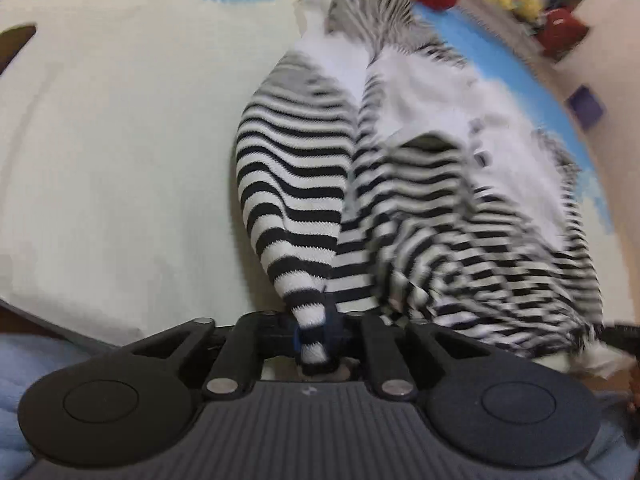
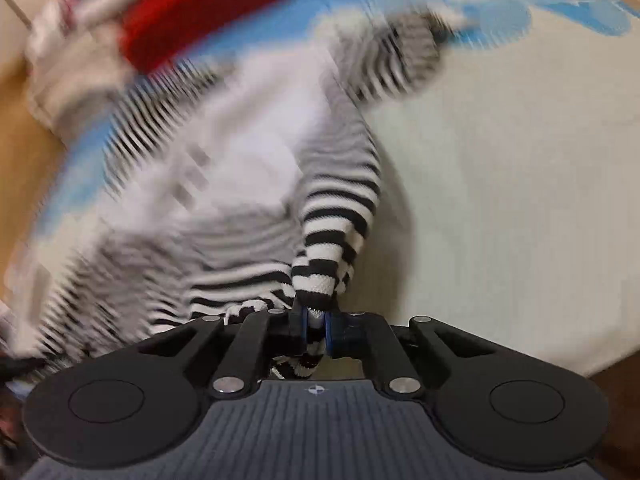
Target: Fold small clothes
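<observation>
Left wrist view shows the left gripper (image 1: pixel 316 330) clamped on one cuff of the striped baby garment (image 1: pixel 400 184), the right gripper (image 2: pixel 316 326) on another; soft, light knit trails beyond both fingertips over the bedsheet (image 1: pixel 120 160), best held at cuffs.

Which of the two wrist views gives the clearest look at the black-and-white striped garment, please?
The left wrist view: the striped garment shows crisp stripes on the part running into the left gripper. In the right wrist view the striped garment is mostly motion-blurred; only the part clamped in the right gripper is sharp.
</observation>
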### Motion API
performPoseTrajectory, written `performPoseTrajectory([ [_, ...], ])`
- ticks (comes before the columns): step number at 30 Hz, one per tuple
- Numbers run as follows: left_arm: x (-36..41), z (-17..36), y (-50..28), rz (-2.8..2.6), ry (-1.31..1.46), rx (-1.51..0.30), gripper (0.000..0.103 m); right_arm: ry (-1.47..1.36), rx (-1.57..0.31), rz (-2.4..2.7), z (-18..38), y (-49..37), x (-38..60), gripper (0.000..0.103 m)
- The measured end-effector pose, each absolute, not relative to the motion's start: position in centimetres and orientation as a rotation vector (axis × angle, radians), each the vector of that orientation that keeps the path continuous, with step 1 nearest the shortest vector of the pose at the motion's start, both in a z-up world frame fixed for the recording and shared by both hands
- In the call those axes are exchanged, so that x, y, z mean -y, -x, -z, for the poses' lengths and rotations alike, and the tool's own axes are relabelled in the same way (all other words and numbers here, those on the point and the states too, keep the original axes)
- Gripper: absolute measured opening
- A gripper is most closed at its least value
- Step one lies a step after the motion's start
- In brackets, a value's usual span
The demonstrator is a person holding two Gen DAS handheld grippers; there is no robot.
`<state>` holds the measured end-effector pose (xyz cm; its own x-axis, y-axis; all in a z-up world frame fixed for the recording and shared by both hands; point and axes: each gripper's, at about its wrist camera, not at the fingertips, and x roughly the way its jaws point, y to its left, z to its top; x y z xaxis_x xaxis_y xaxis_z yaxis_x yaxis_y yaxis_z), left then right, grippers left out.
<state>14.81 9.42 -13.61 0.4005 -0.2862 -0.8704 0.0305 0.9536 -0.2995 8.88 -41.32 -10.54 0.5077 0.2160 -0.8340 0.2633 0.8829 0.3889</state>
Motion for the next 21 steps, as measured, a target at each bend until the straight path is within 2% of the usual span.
performPoseTrajectory([
  [1,-9.4,13.5,-14.8,0.19,0.263,-1.124,0.027,-0.502,-1.119,0.059,11.9,-9.3,41.2,0.015],
  [2,-9.3,13.2,-14.9,0.187,0.255,-1.113,0.043,-0.509,-1.158,0.09,12.5,-9.7,41.1,0.02],
  [4,-9.3,11.5,-14.3,0.16,0.182,-1.053,0.064,-0.464,-1.071,0.131,11.3,-9.4,40.7,0.062],
  [5,-9.3,10.7,-14.3,0.156,0.143,-1.004,0.069,-0.4,-1.028,0.176,10.5,-8.9,40.2,0.067],
  [7,-8.8,8.3,-13.4,0.221,0.076,-0.913,0.071,-0.289,-0.933,0.202,8.7,-7.5,39.1,0.066],
  [10,-6.1,6.4,-12.8,0.401,0.008,-0.871,0.071,-0.218,-0.852,0.024,6.7,-6.3,36.9,0.061],
  [15,-0.3,9.1,-12.2,0.604,-0.209,-0.879,0.07,-0.044,-0.874,-0.282,7.4,-8.4,30.2,0.058],
  [16,0.2,10.0,-12.3,0.61,-0.236,-0.903,0.067,-0.01,-0.902,-0.301,8.4,-9.1,29.2,0.058],
  [18,0.6,11.6,-13.1,0.608,-0.243,-0.95,0.043,0.026,-0.958,-0.315,10.4,-10.2,27.9,0.058],
  [19,0.5,12.1,-13.3,0.608,-0.242,-0.958,0.021,0.046,-0.971,-0.298,11.2,-10.5,27.3,0.058],
  [20,0.3,12.4,-13.8,0.603,-0.24,-0.959,0.008,0.061,-0.972,-0.294,11.7,-10.4,27.3,0.058],
  [21,0.2,12.4,-14.2,0.6,-0.231,-0.965,0.008,0.075,-0.965,-0.295,12.2,-10.7,27.1,0.046],
])
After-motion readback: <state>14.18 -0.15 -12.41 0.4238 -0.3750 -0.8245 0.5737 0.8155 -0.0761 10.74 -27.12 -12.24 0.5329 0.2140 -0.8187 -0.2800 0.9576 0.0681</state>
